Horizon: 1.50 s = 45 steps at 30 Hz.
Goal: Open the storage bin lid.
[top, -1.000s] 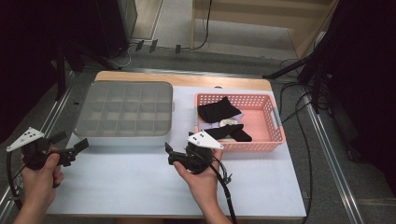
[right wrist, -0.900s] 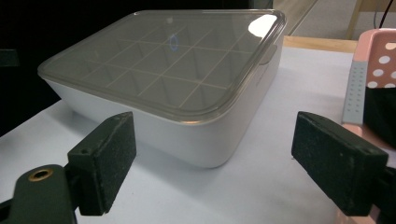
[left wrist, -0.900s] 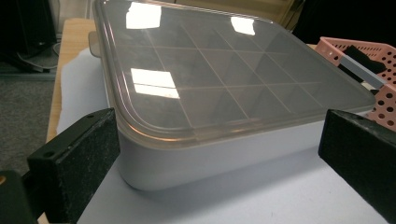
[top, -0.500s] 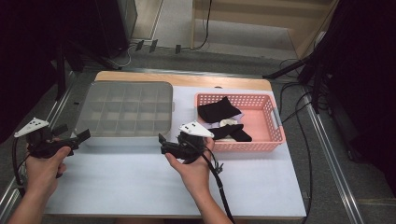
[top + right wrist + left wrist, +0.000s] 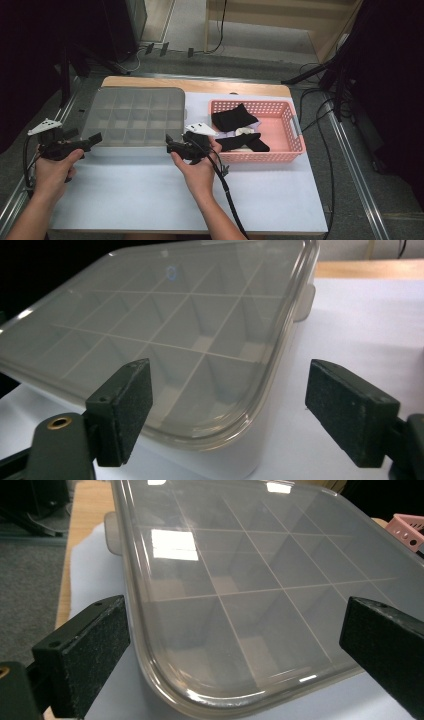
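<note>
A grey compartment box (image 5: pixel 135 117) with a clear lid stands at the table's back left. My left gripper (image 5: pixel 94 138) is at its near left corner, jaws open. In the left gripper view the box (image 5: pixel 250 555) has its corner between the spread jaws of the left gripper (image 5: pixel 235 635), untouched. My right gripper (image 5: pixel 169 143) is at the near right corner. In the right gripper view the box (image 5: pixel 175 315) corner lies between the jaws of the right gripper (image 5: pixel 245 405); they have just been closing a little, and the pads stay apart from it.
A pink basket (image 5: pixel 295 135) to the right of the box holds black socks (image 5: pixel 234 119) and something white. The right gripper's cable (image 5: pixel 227 192) trails toward the table's front edge. White table surface (image 5: pixel 130 195) lies in front of the box.
Both hands have moved forward to the box. The left gripper came up to its near left corner, the right gripper slid left and forward to its near right corner.
</note>
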Tool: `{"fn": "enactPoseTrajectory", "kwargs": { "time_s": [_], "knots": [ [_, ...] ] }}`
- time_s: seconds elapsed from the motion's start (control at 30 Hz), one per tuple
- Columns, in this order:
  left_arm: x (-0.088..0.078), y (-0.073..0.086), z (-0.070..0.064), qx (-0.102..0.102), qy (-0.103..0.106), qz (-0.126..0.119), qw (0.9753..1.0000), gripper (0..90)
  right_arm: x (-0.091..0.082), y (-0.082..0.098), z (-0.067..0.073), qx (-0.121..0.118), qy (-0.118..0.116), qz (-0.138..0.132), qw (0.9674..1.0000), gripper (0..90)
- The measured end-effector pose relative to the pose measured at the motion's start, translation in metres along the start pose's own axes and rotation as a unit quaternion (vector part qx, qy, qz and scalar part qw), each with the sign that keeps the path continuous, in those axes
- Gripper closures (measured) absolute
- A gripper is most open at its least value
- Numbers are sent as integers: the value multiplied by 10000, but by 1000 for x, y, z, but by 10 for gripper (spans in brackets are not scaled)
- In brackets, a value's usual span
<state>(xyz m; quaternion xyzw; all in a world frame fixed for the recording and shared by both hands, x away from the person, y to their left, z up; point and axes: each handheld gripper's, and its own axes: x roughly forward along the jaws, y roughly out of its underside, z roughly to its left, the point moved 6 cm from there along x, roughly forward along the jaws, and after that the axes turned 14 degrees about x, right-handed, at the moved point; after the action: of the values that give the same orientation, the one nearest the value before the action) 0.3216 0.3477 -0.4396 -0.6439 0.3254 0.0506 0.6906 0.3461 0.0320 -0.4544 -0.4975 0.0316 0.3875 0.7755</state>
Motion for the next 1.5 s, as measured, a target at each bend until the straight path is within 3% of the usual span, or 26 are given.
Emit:
{"fn": "enactPoseTrajectory", "kwargs": {
  "time_s": [0.13, 0.3, 0.4, 0.5, 0.57, 0.6, 0.67, 0.73, 0.77, 0.83, 0.9, 1.1, 1.17, 1.3, 1.4, 1.5],
  "knots": [
    [5, 3, 2, 70, -133, 157, 9998, 61, 9, 4, -3, -12, 157, 114, 9998, 222],
    [11, 9, 5, -39, 1, 346, 9994, 61, 16, 3, -1, 103, 14, 162, 9998, 252],
    [13, 10, 6, -118, 70, 338, 9993, 60, 18, 3, 0, 148, -39, 204, 9997, 260],
    [15, 8, 6, -109, 5, 280, 9995, 62, 21, 3, 2, 193, 5, 159, 9997, 253],
    [14, 8, 7, -117, -67, 266, 9996, 90, 21, 3, 2, 80, 80, 35, 9999, 286],
    [13, 7, 9, -182, -72, 235, 9995, 143, 18, 2, 4, -102, 204, -104, 9997, 339],
    [10, 8, 12, -242, -54, 226, 9994, 186, 16, 1, 5, -161, 224, -174, 9995, 348],
    [8, 6, 13, -312, -82, 122, 9994, 201, 15, 1, 5, -123, 189, -189, 9996, 349],
    [3, 3, 13, -361, -141, -61, 9992, 227, 12, -1, 5, -53, 85, -240, 9997, 354],
    [0, 0, 13, -317, -152, -114, 9993, 236, 10, -2, 6, -18, 18, -312, 9995, 369],
    [-1, 0, 13, -203, -180, -87, 9996, 236, 9, -1, 6, 41, -5, -285, 9996, 366],
    [1, 2, 16, -209, -139, -33, 9997, 215, 5, 1, 8, 49, -143, -210, 9997, 366],
    [4, 3, 18, -182, -119, -22, 9998, 209, 5, 1, 9, 55, -138, -180, 9997, 326],
    [10, 1, 21, -211, -54, -30, 9998, 185, 17, 0, 3, 249, -32, 28, 9997, 238],
    [13, -3, 30, -39, -135, -30, 9999, 194, 27, -5, 0, 310, 41, 100, 9995, 230],
    [16, -5, 35, -67, -112, -1, 9999, 203, 31, -8, -1, 320, 64, 156, 9993, 229]
  ]
}}
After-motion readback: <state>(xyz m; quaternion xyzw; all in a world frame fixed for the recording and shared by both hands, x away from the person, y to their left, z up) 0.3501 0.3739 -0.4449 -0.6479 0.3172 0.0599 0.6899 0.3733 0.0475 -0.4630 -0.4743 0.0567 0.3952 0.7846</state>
